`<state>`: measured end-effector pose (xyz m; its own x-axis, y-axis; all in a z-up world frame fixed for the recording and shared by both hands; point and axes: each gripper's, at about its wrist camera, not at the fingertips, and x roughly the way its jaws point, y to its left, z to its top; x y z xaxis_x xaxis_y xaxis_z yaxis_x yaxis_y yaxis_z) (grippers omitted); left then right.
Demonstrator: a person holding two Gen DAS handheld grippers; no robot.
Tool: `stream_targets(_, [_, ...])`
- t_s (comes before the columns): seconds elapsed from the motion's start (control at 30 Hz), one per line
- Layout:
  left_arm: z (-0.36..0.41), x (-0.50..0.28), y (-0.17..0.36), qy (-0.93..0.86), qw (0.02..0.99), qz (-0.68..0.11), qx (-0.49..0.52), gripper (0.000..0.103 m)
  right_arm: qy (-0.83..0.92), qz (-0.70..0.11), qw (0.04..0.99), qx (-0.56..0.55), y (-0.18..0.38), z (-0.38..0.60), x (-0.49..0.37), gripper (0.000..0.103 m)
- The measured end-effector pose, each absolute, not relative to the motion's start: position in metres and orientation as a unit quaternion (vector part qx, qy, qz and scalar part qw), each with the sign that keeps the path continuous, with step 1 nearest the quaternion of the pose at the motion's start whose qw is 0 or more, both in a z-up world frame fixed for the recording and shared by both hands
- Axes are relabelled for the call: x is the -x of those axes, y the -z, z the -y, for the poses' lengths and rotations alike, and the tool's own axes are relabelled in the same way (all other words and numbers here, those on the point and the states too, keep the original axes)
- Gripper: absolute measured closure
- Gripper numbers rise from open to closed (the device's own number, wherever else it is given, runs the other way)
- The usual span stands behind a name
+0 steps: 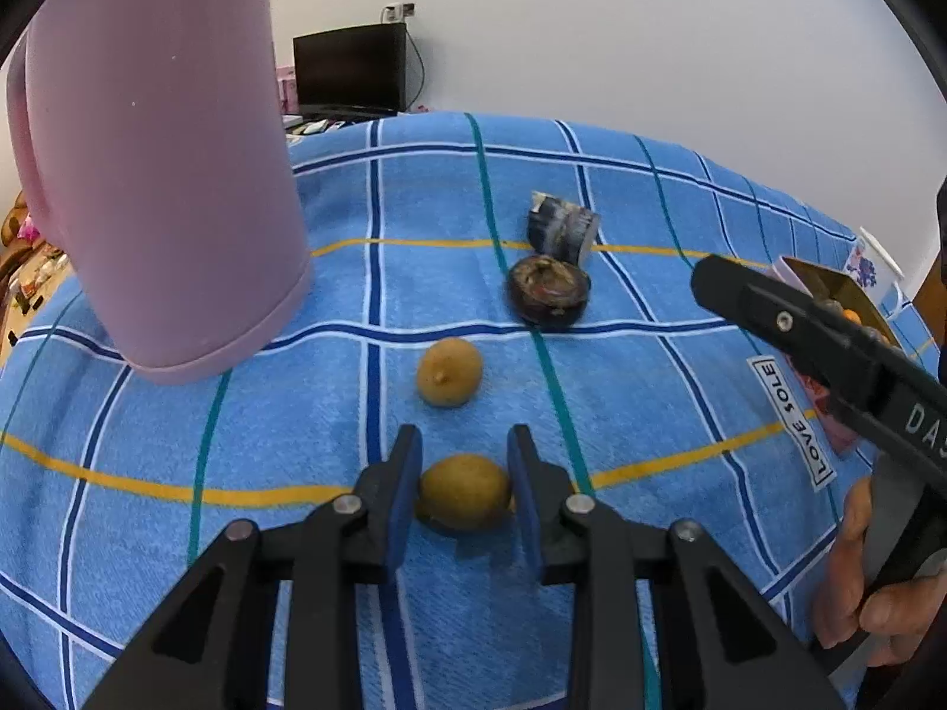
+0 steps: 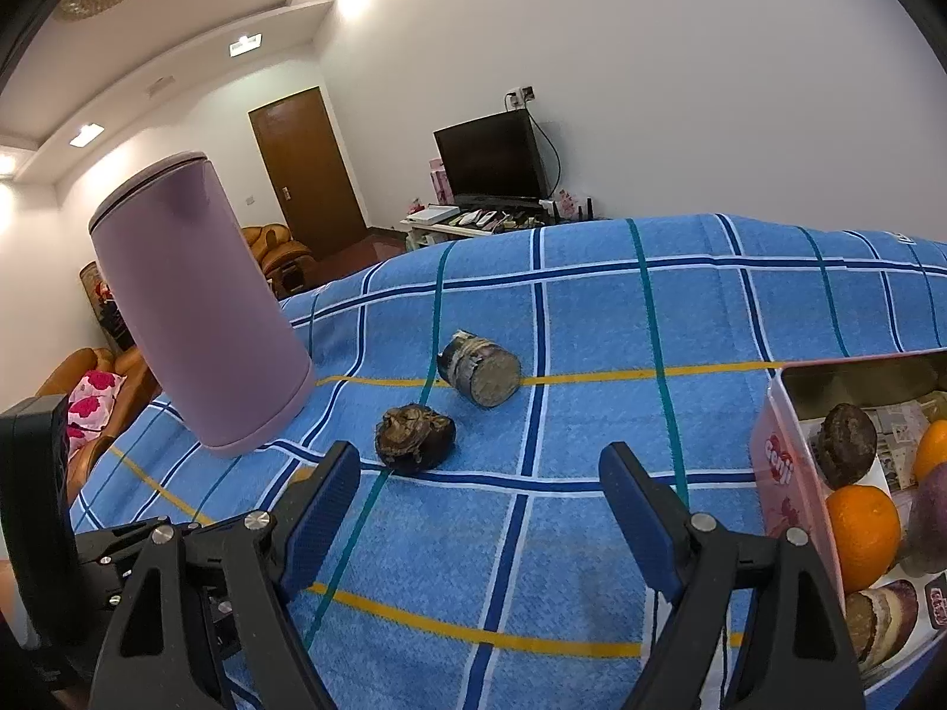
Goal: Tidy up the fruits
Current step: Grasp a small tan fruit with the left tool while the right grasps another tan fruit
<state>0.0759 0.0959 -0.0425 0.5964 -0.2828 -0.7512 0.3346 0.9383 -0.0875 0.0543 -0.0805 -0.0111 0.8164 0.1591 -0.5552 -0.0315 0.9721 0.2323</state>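
blue checked cloth (image 1: 621, 355), left gripper (image 1: 464, 494) clamped on round yellow-brown fruit (image 1: 464, 491), right gripper (image 2: 479, 509) wide, empty

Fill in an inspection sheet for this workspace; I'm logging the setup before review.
Surface: blue checked cloth, flat.
Job's things: yellow fruit between left jaws; second yellow fruit; dark fruit; pink tin holding oranges and dark fruit.
Clutter: pink jug; small jar on its side.
Grippers: left gripper shut on fruit; right gripper open, empty.
Cables: one behind TV.
Surroundings: door, sofa.
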Motion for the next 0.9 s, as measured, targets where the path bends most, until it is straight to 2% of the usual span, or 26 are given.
stream_targets(0.23, [-0.091,-0.068,0.047,0.176,0.884,-0.426,-0.084,0.070,-0.060,-0.316,0.940,-0.112,0.015,0.081,-0.059,0.019])
stream_targets(0.6, [-0.108,-0.066,0.038,0.153,0.900,-0.405,-0.055,0.072,-0.074,-0.327,0.938,-0.086,0.017,0.069,-0.063,0.019])
stream_targets(0.63, [-0.114,-0.067,0.035,0.142,0.905,-0.399,-0.041,0.072,-0.079,-0.331,0.937,-0.080,0.018,0.065,-0.065,0.020])
stream_targets(0.7, [-0.136,-0.069,0.027,0.112,0.917,-0.382,0.007,0.072,-0.091,-0.339,0.934,-0.064,0.019,0.056,-0.071,0.033])
stream_targets(0.8, [-0.173,-0.070,0.019,0.057,0.926,-0.362,0.084,0.072,-0.120,-0.360,0.925,-0.031,0.021,0.033,-0.086,0.041])
stream_targets(0.9, [-0.195,-0.068,0.017,-0.012,0.932,-0.345,0.108,0.072,-0.148,-0.382,0.912,-0.031,0.027,0.012,-0.104,0.042])
